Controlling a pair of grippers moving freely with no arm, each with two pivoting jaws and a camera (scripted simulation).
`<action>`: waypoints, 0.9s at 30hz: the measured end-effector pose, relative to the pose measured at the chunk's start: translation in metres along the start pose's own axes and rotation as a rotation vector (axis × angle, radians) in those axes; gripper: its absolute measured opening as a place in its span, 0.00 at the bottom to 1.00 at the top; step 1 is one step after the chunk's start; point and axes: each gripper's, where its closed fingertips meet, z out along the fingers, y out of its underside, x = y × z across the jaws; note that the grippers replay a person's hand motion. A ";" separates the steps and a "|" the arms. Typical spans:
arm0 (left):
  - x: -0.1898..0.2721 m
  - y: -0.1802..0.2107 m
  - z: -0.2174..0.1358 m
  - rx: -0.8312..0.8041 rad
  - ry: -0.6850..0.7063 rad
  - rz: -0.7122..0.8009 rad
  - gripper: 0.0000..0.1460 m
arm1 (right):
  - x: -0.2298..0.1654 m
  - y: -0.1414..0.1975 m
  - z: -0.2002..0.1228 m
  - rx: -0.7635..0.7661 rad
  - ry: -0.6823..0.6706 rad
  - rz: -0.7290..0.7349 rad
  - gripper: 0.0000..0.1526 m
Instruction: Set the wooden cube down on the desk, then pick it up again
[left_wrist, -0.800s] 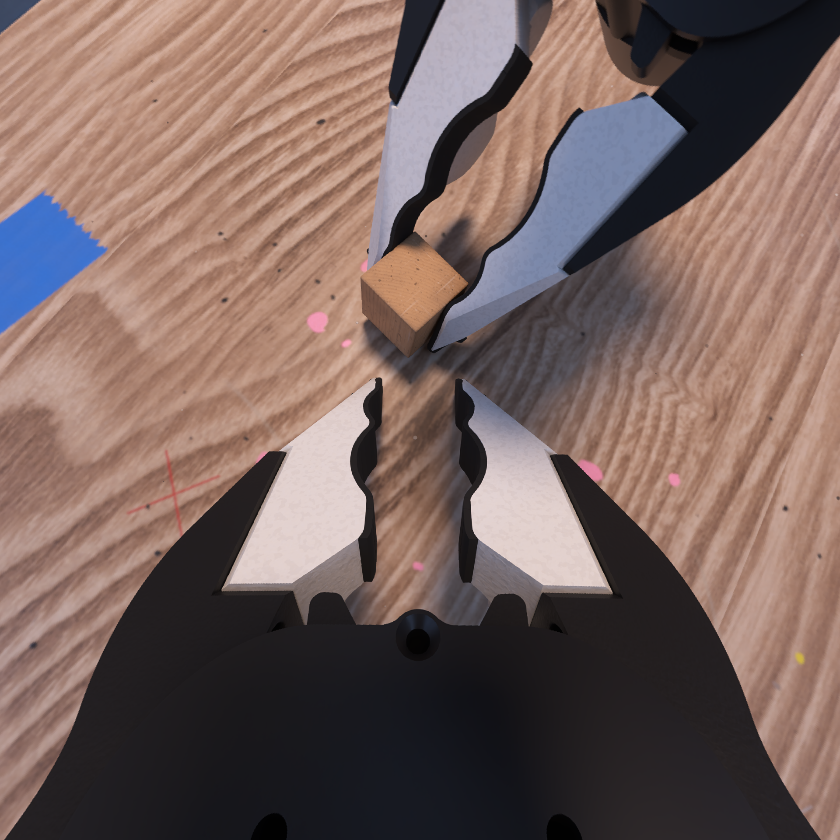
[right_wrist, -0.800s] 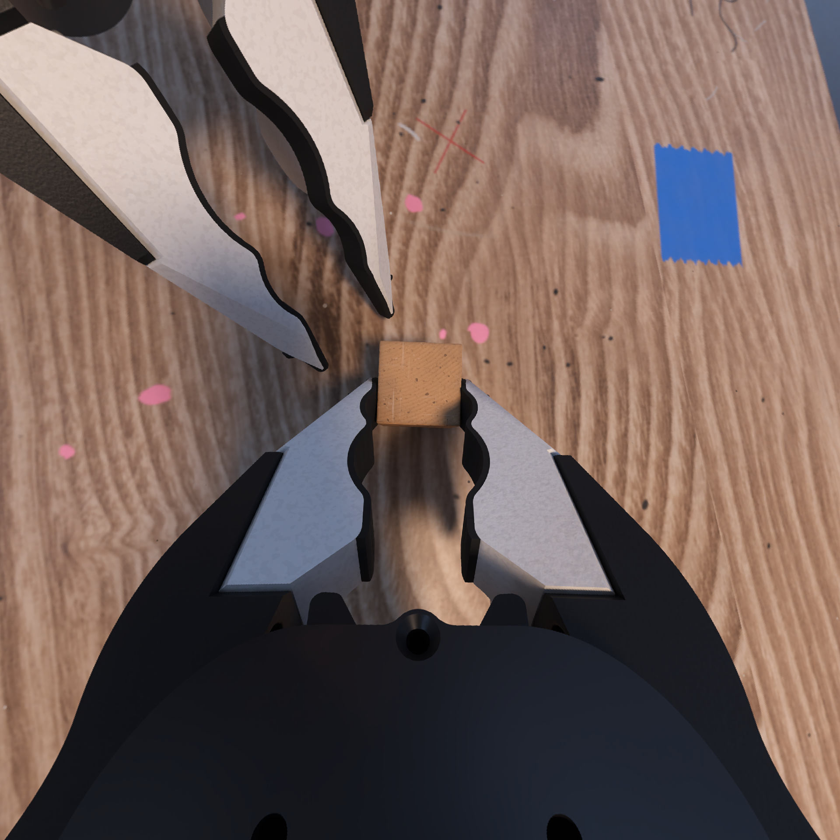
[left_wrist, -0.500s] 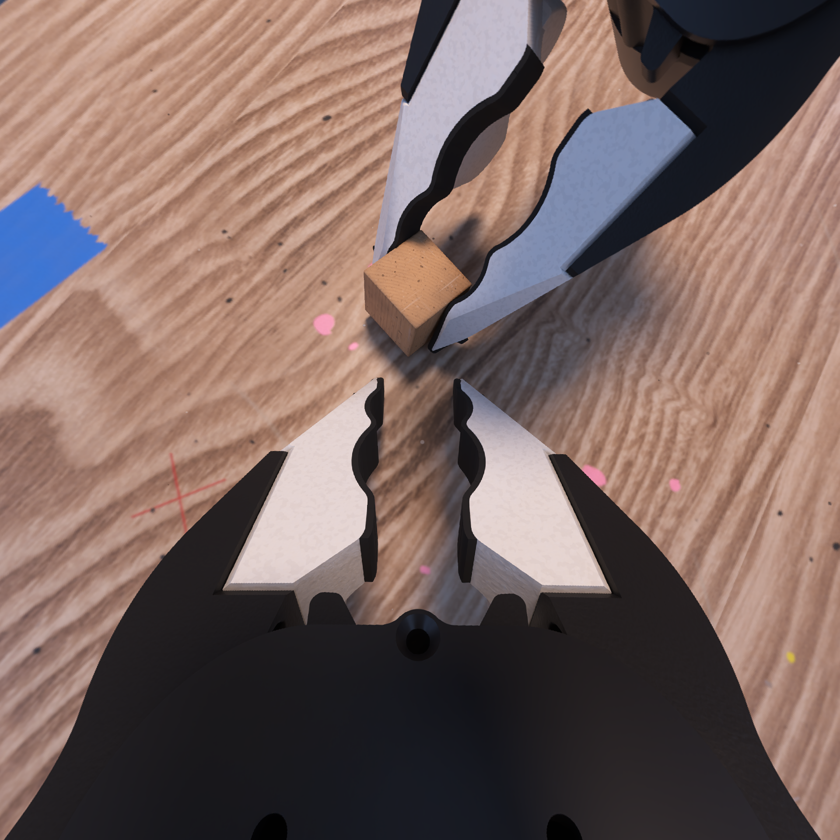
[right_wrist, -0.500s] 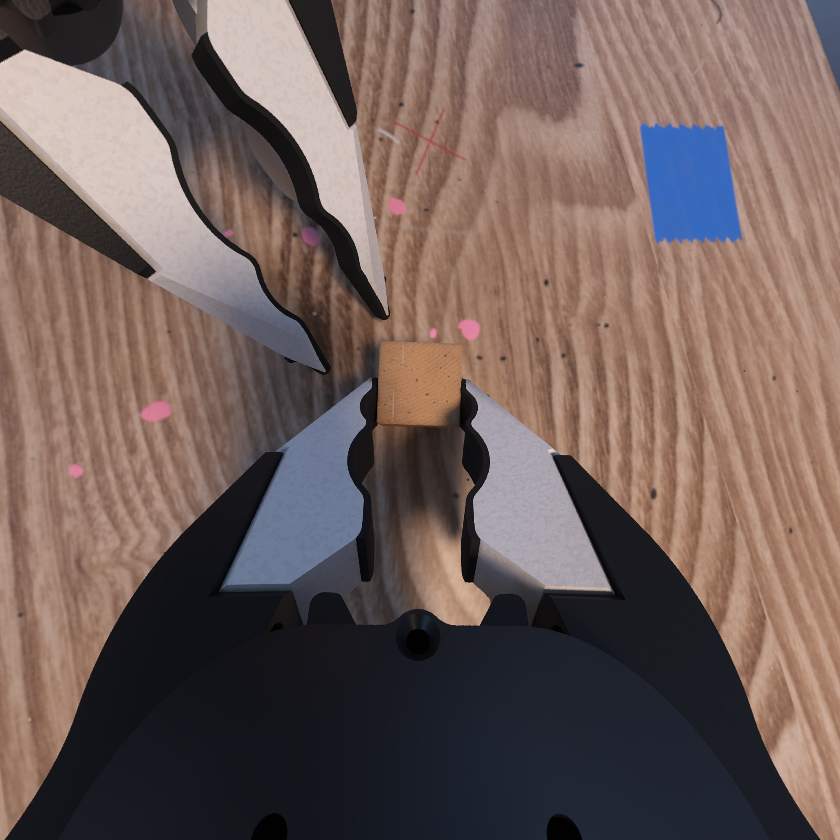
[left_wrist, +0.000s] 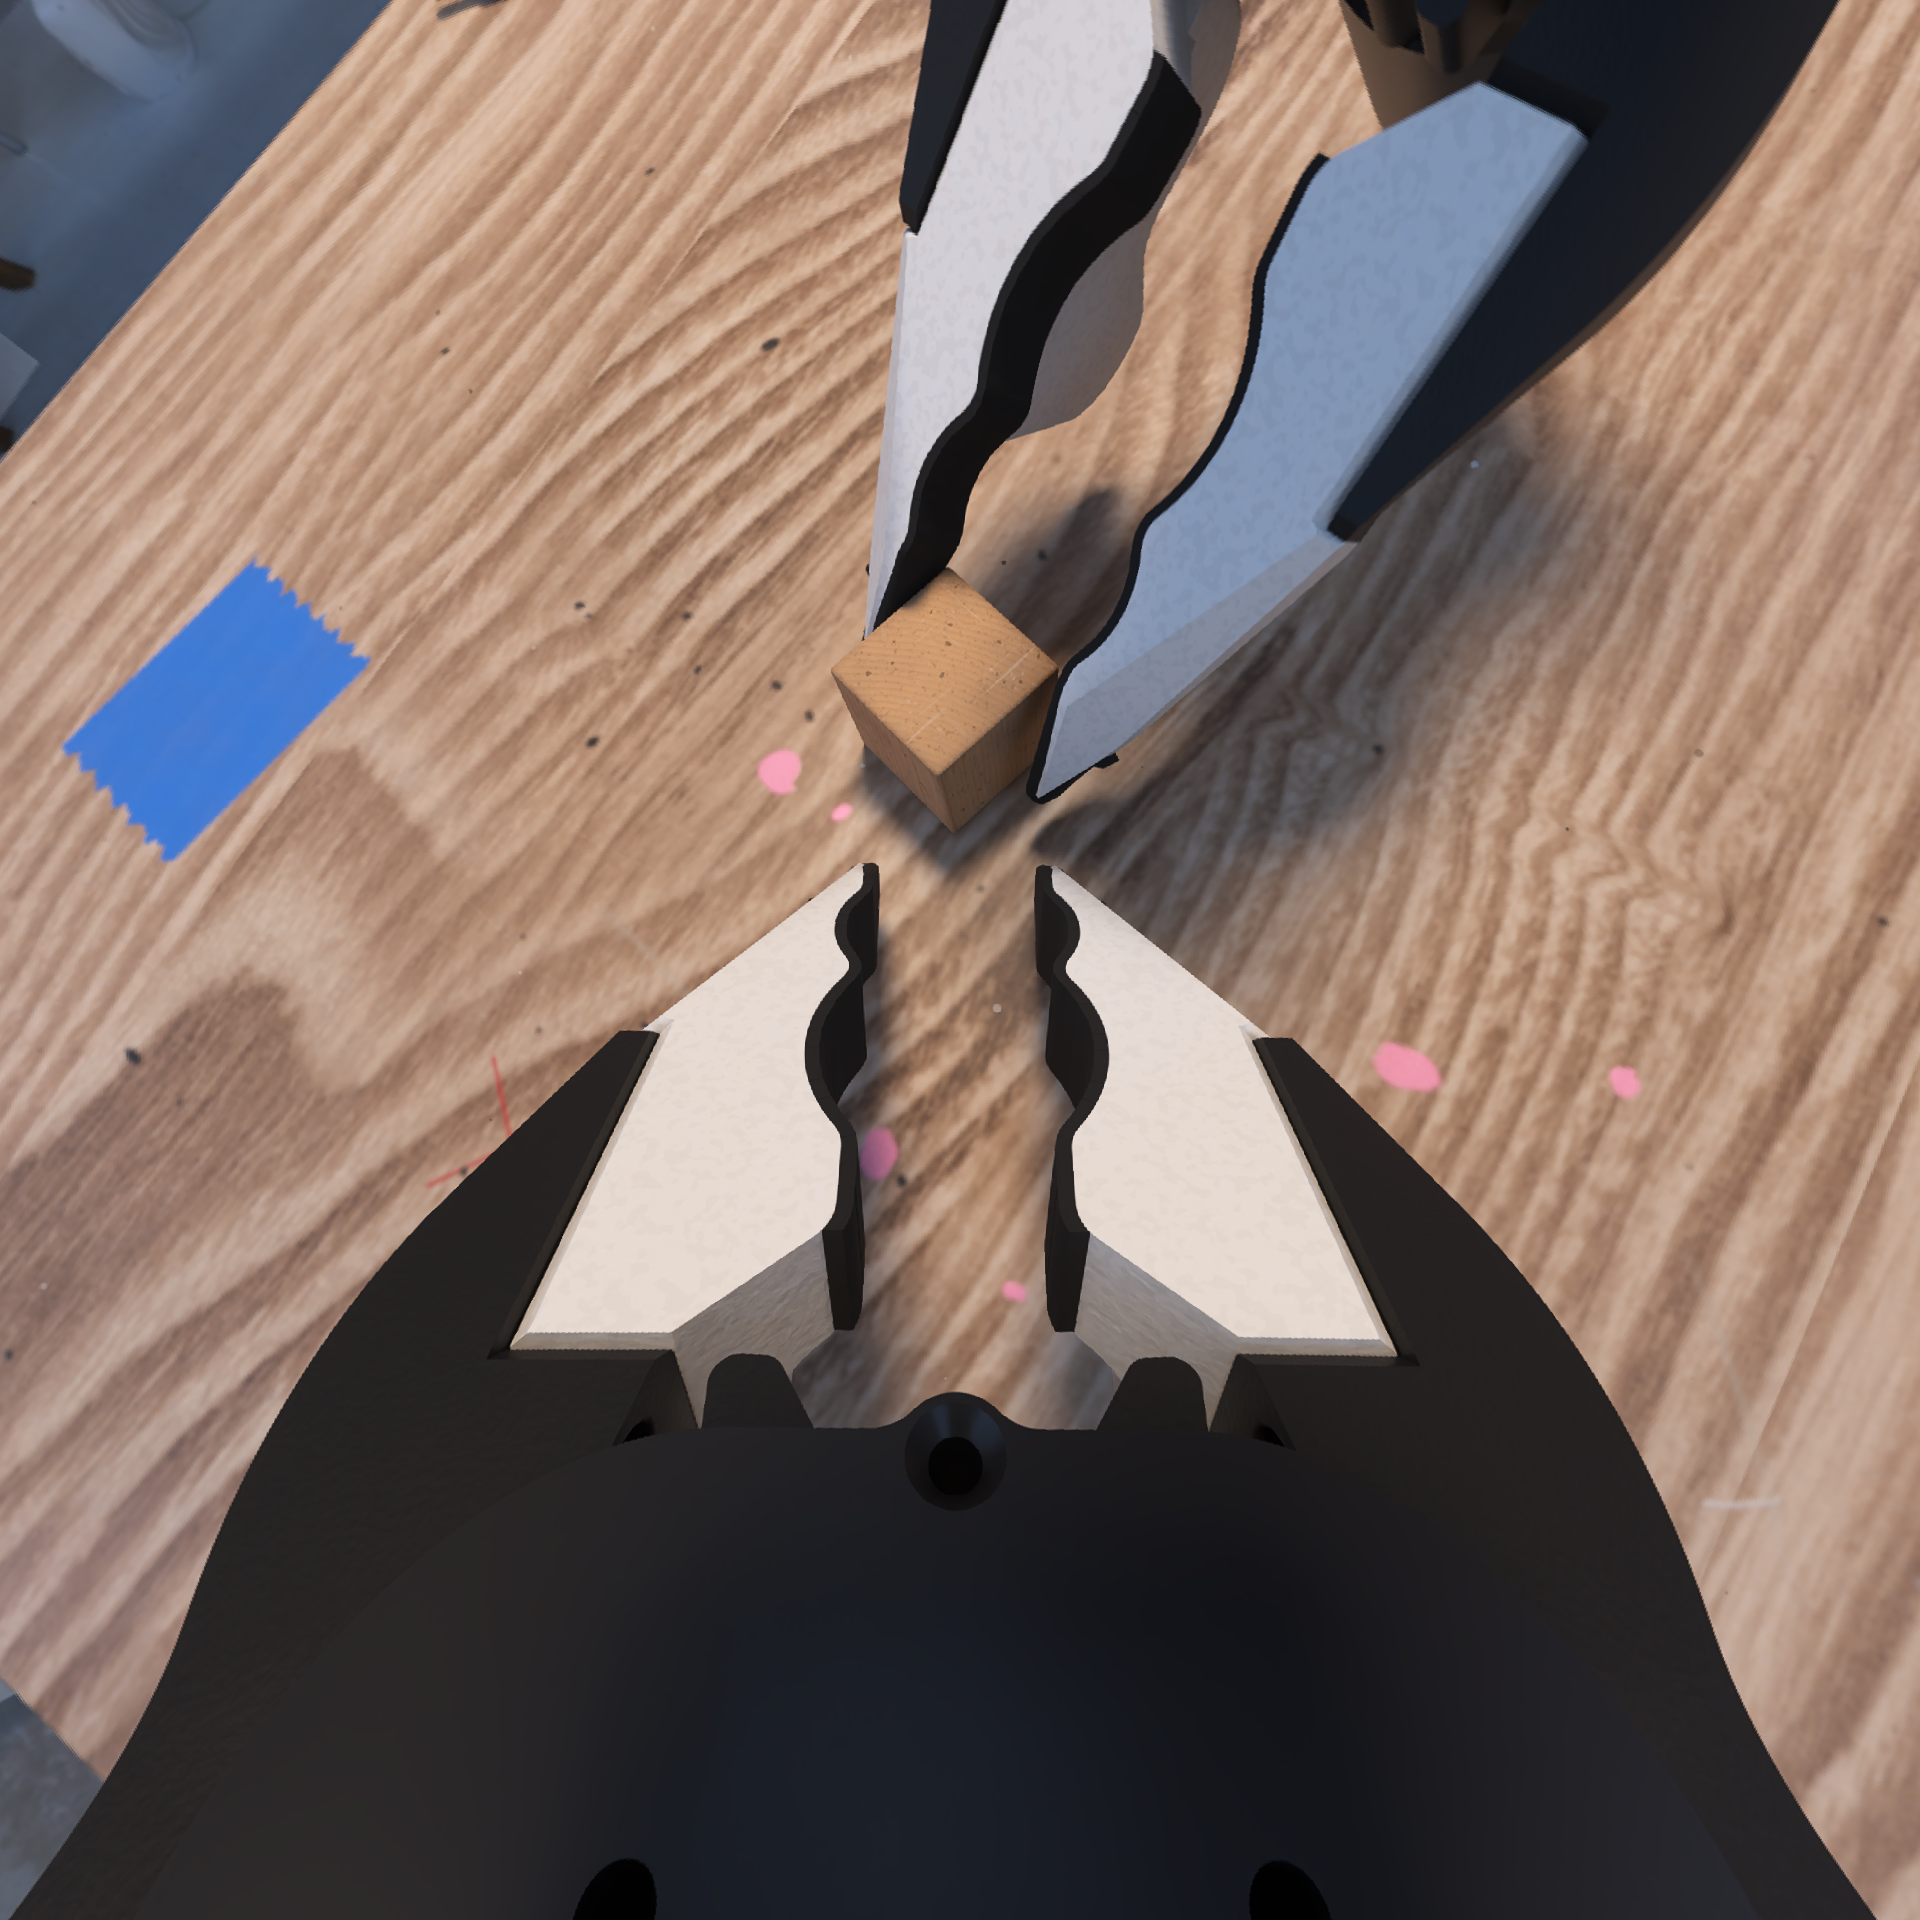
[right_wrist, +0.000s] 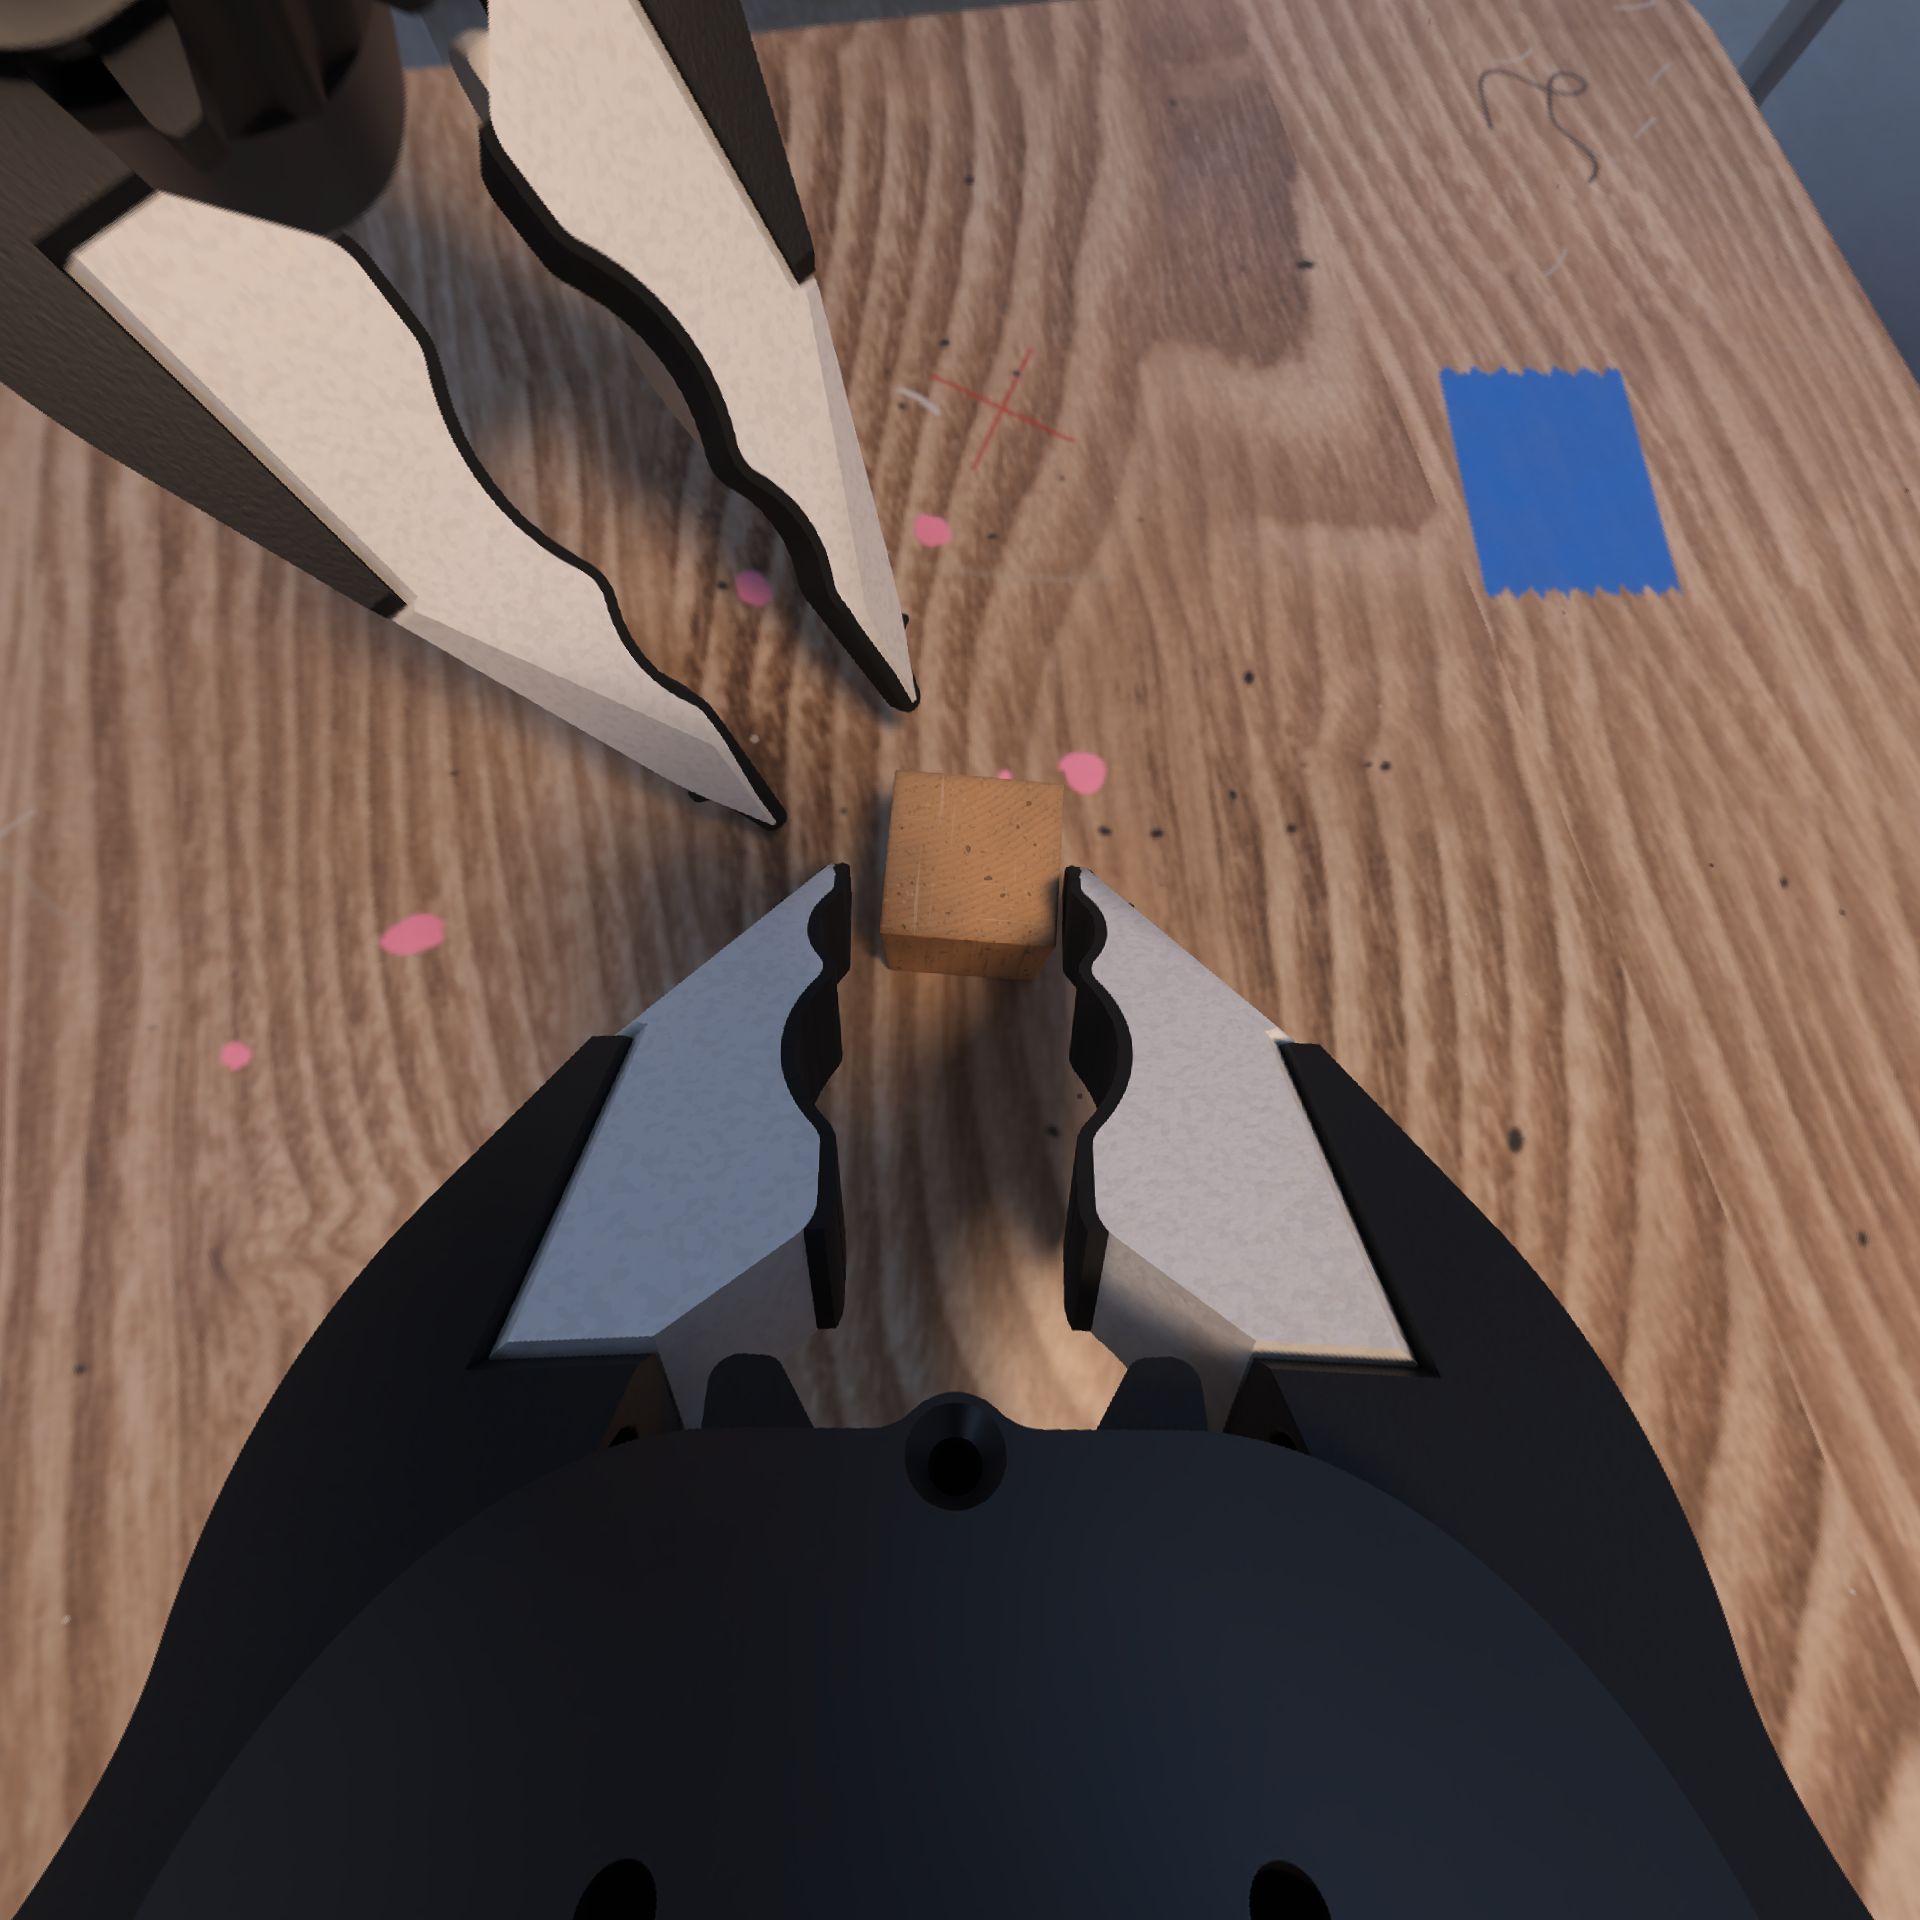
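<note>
Right gripper (right_wrist: 956, 883) parted, wooden cube (right_wrist: 971, 878) between, unlabelled

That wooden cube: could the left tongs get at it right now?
Probably not cleanly. The wooden cube sits just ahead of the open left tongs, but the right tongs bracket it, their fingers flanking both sides.

Bright, even light; soft dark shadows pool on the counter (left_wrist: 1558, 831) under both grippers (wide-angle stretch at edges), sharp focus.
</note>
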 end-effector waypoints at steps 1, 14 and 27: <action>0.000 0.001 0.000 -0.003 0.002 -0.009 0.20 | 0.000 0.001 0.001 -0.013 0.011 -0.007 0.27; -0.010 -0.003 0.000 -0.039 -0.142 -0.080 0.18 | 0.016 -0.002 0.006 -0.015 0.214 -0.030 0.23; -0.008 -0.001 -0.009 -0.027 -0.058 0.111 0.18 | 0.008 -0.003 0.005 0.037 0.147 -0.070 0.23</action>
